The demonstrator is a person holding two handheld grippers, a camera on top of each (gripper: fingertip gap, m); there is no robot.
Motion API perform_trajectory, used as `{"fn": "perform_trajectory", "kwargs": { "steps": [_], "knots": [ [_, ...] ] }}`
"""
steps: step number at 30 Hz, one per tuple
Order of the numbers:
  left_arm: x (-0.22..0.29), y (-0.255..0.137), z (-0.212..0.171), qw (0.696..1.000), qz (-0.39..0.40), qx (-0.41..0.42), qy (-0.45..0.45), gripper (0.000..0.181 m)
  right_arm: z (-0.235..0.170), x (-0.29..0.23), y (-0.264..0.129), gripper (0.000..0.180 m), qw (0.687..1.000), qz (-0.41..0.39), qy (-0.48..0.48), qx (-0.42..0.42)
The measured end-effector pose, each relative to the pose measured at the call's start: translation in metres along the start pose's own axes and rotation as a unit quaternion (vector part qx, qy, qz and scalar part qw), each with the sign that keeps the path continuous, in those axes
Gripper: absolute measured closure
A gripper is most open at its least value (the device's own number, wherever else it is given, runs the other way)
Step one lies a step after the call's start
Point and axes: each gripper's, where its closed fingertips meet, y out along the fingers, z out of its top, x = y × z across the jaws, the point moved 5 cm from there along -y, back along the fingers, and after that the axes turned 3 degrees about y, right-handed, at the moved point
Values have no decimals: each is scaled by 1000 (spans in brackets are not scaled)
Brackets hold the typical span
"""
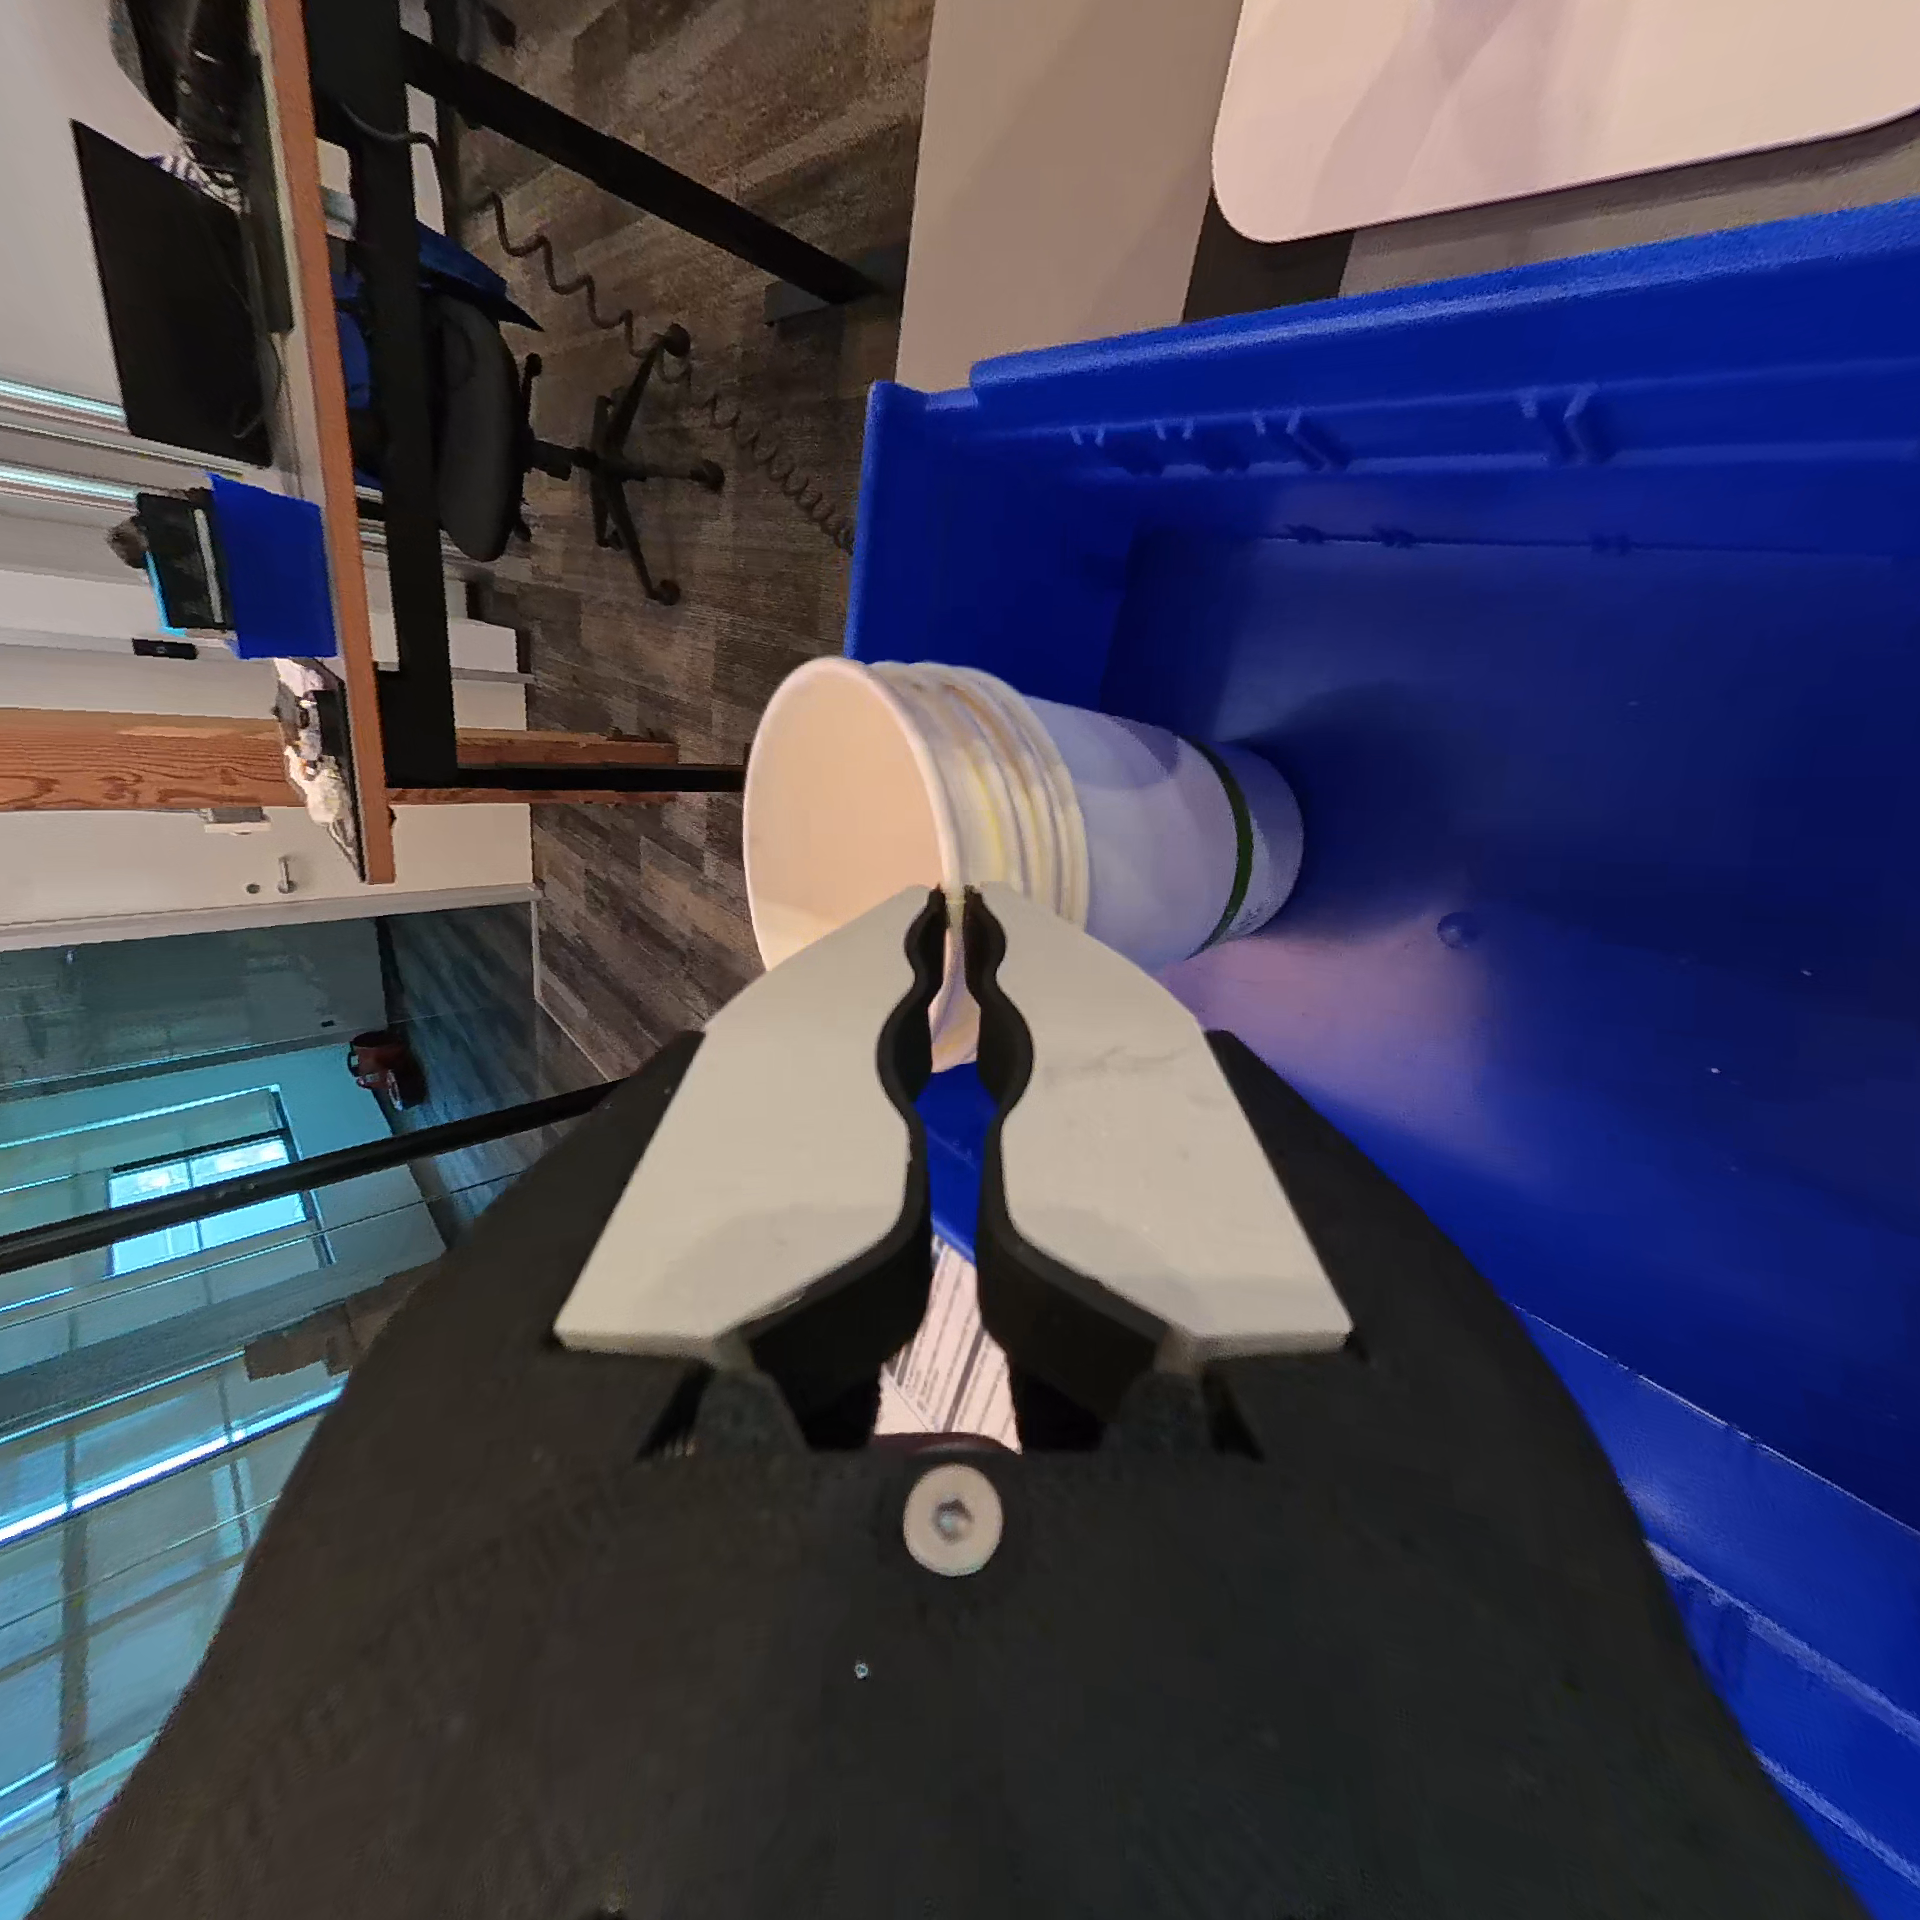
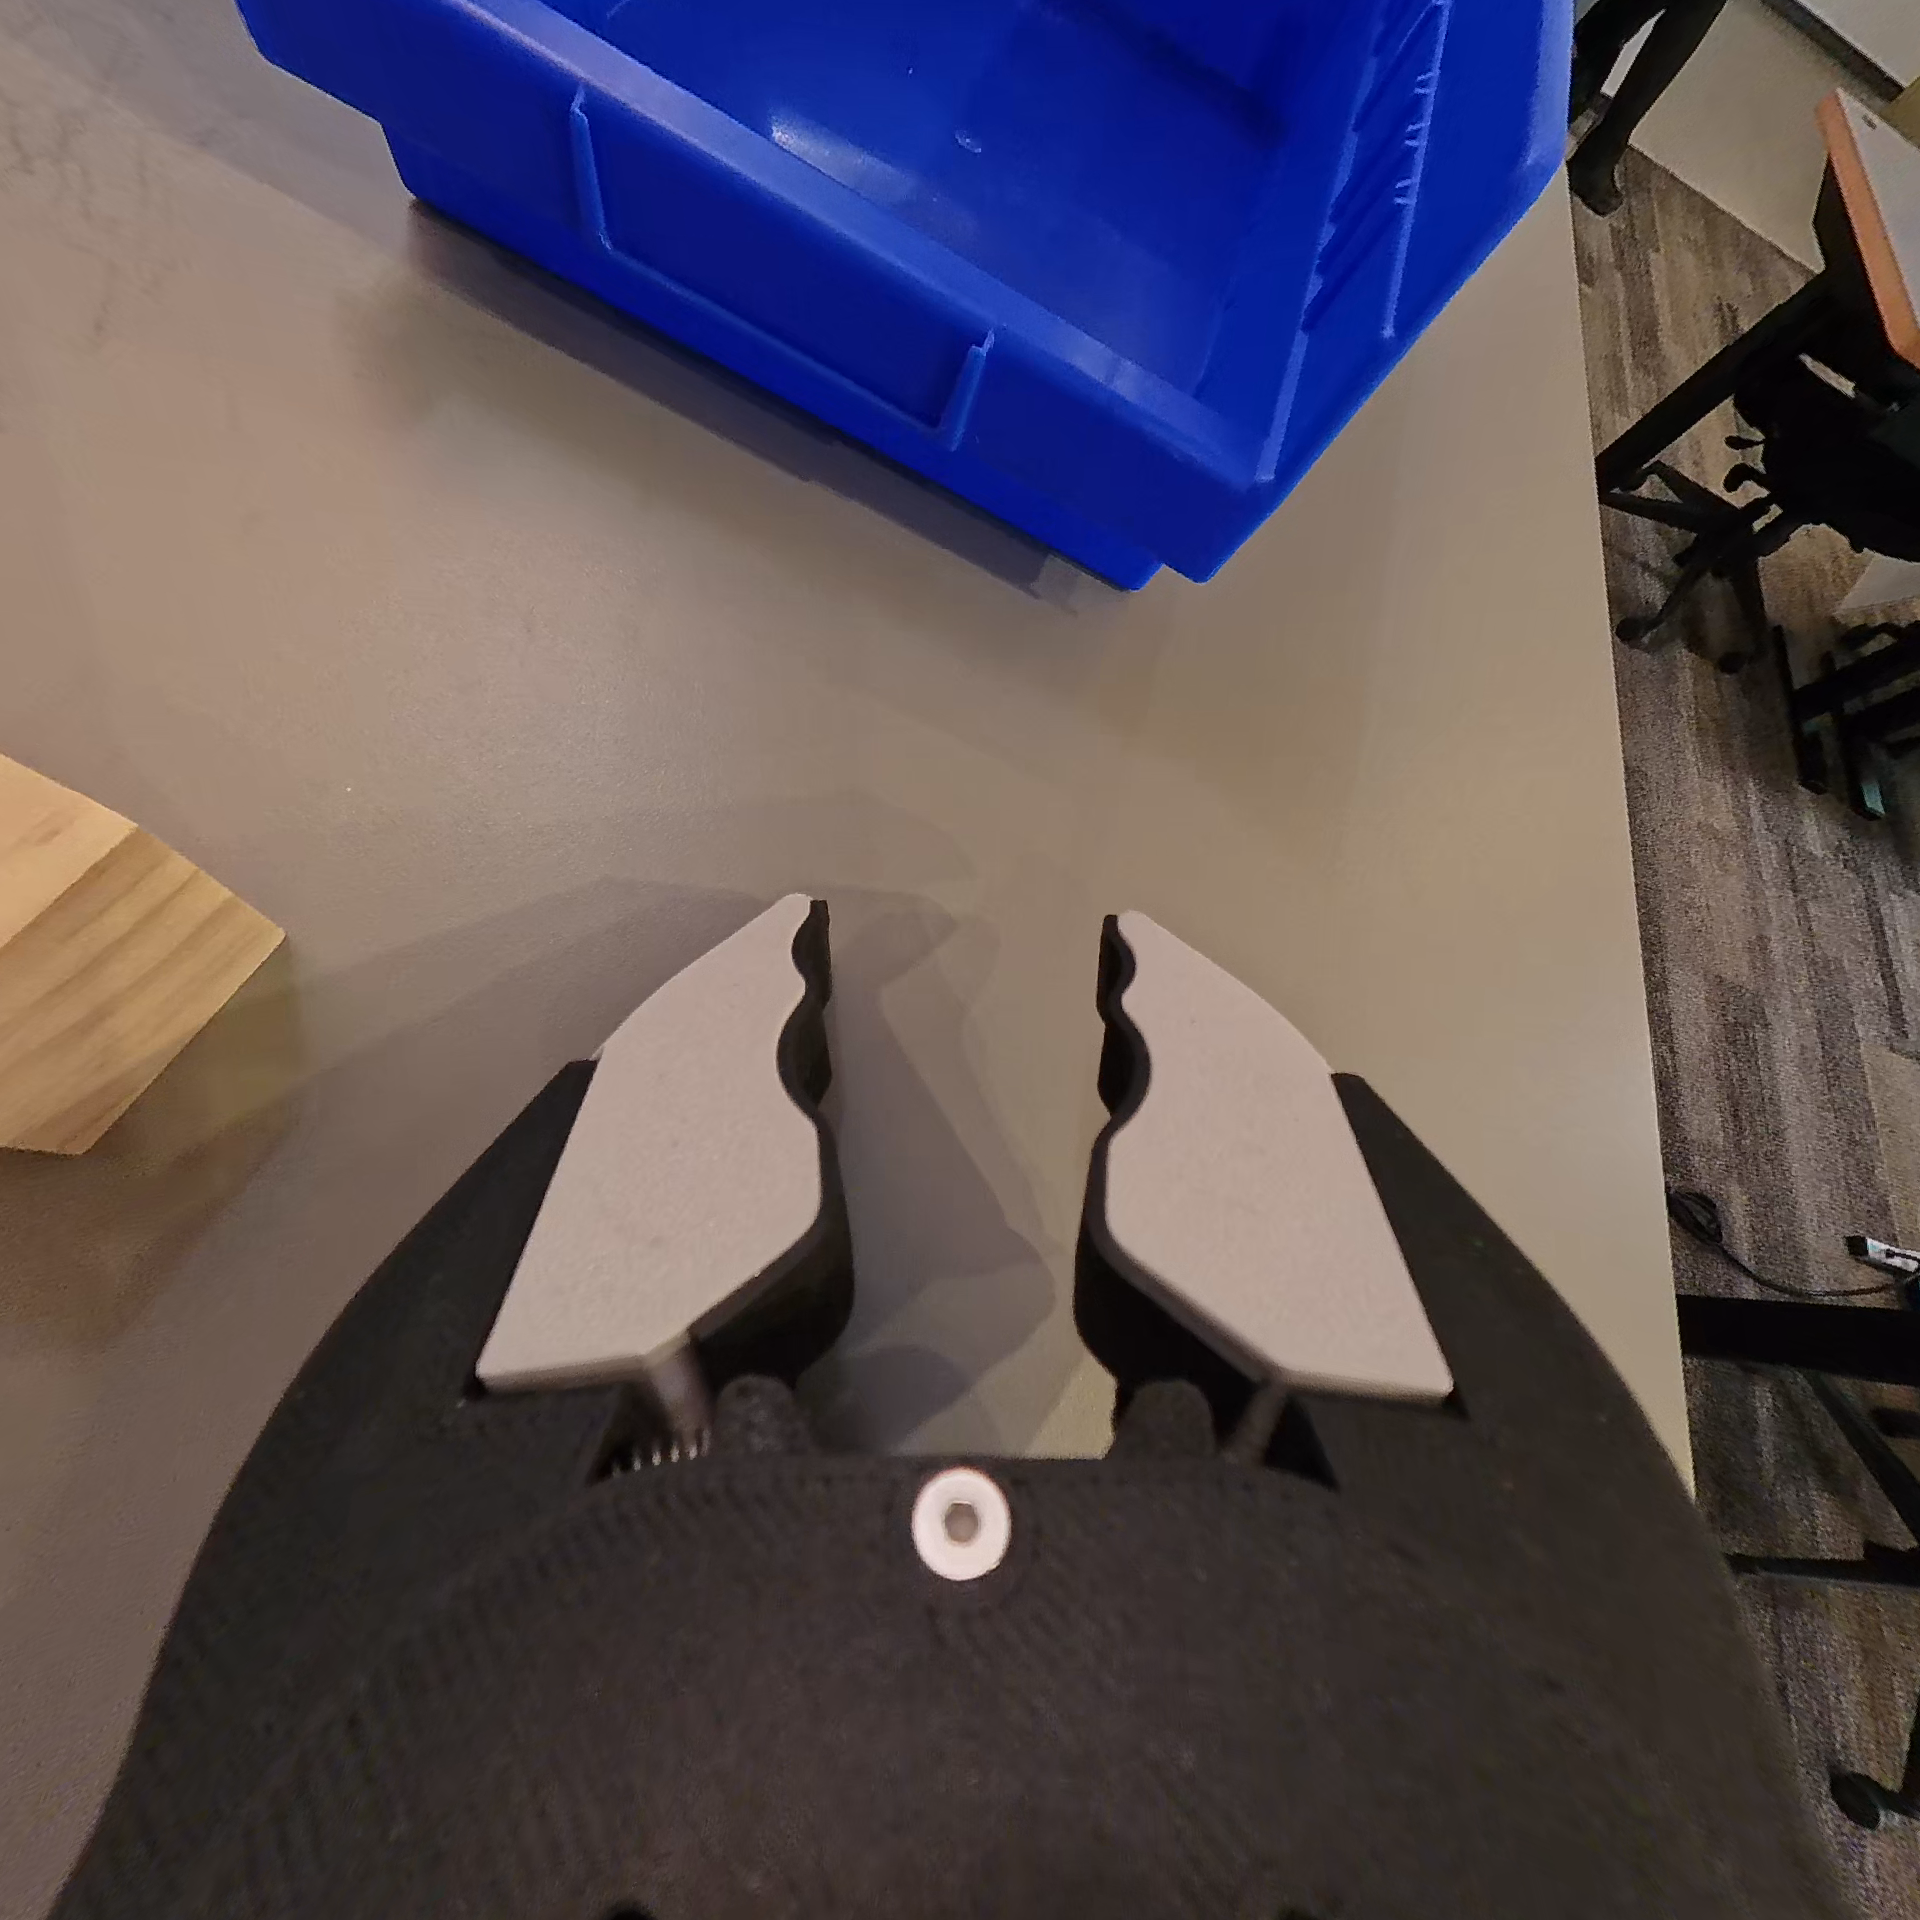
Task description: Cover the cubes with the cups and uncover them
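Here the nested white paper cups (image 1: pixel 1039 821) show ridged, stacked rims.

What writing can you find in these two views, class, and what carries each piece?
White printed label, glimpsed behind the left tool, seemingly on the blue bin: too small and hidden to read.
Stack of paper cups: green band, no readable print.
Right wrist view: none on the right tool, table or wooden block.
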Motion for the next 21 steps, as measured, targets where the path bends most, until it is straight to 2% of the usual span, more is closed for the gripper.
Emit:
{"fn": "perform_trajectory", "kwargs": {
  "steps": [1, 21],
  "knots": [
    [-2, -2, 1, 1000, 5, 2, 0, 177, 0, 0, 0, 130, 1000, 0, 0, 0],
    [-30, -50, 20, 995, 98, 25, 11, 178, 1, -1, 0, 129, 1000, 1, -5, 3]
  ]
}}
